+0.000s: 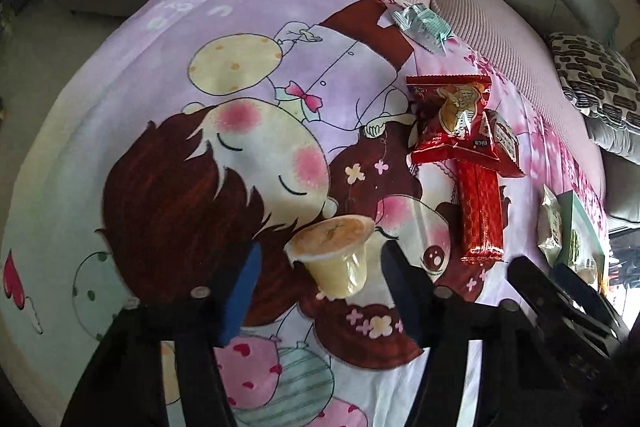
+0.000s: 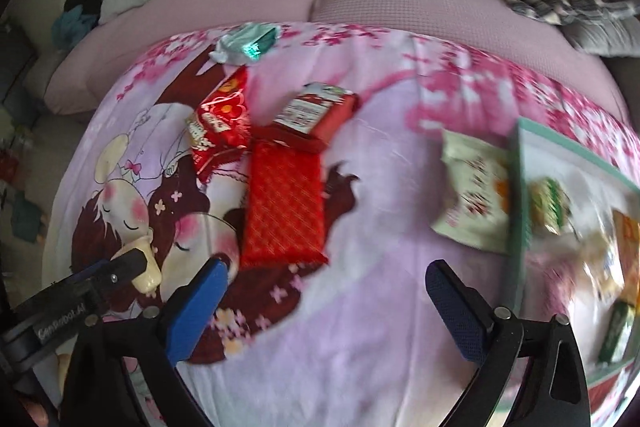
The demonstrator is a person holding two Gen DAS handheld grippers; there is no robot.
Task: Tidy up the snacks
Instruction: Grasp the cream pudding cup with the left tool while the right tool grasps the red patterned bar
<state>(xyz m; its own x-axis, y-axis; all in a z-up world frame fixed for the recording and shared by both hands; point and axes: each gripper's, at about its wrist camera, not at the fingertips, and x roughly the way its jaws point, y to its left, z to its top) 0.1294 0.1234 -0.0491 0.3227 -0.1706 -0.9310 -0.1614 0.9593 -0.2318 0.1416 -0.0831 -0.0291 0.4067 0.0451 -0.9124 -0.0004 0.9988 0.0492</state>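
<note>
Left gripper (image 1: 320, 267) fingers noted partly apart around tipped jelly cup (image 1: 334, 257), pads clear of it. Right gripper (image 2: 328, 307) fingers wide, empty, above cartoon blanket (image 2: 380, 307).

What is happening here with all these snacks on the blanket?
A person with two handheld grippers is sorting snacks on a cartoon blanket. The left gripper straddles a tilted jelly cup, pads not clearly pressing it. The right gripper hangs open and empty near the tray. Red packets lie loose.
</note>
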